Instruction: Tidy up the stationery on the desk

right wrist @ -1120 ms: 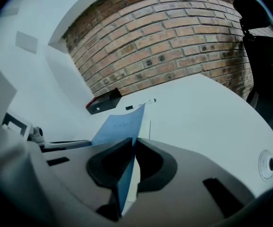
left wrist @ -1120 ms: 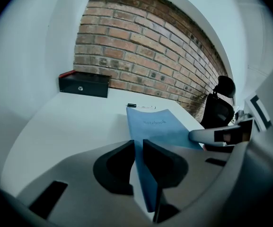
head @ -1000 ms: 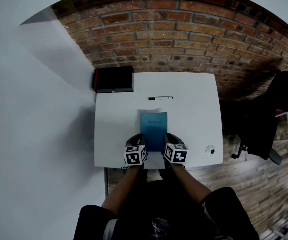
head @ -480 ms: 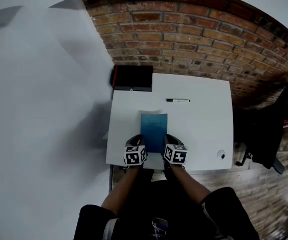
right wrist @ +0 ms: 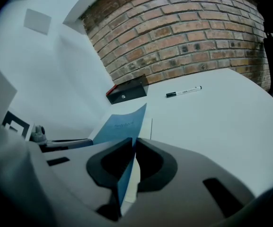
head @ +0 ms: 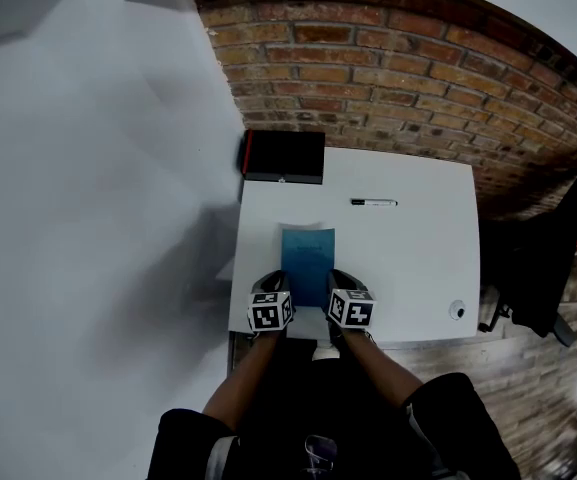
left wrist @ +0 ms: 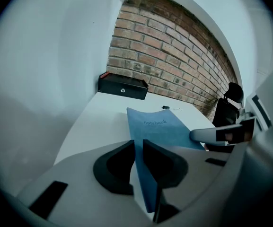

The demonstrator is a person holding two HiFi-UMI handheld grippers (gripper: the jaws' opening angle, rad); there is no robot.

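1. Head view alone takes in the whole white desk (head: 418,268). A blue notebook (head: 308,258) lies lengthwise at its near middle. A pen (head: 373,203) lies well beyond it toward the brick wall (head: 388,78), and a black box (head: 283,156) sits at the far left corner. A small round thing (head: 457,309) sits near the near right corner, too small to identify.
2. Left gripper view and right gripper view show what the head view cannot, which is how the jaws stand. The left gripper (left wrist: 138,162) is clenched on the notebook's left side near its near end. The right gripper (right wrist: 132,162) is clenched on the right side, where white pages show beside the blue cover.
3. Left gripper view gives the word "notebook" on the cover; in the right gripper view that print is too blurred to read.
4. From the head view, the grippers' own bodies cover the jaws and the notebook's near corners. Whether the notebook rests on the desk or hangs just above it cannot be told. A soft shadow lies on the desk past its far edge.
5. The notebook sits between the two grippers and stretches away from them toward the pen. It is apart from both the pen and the box.
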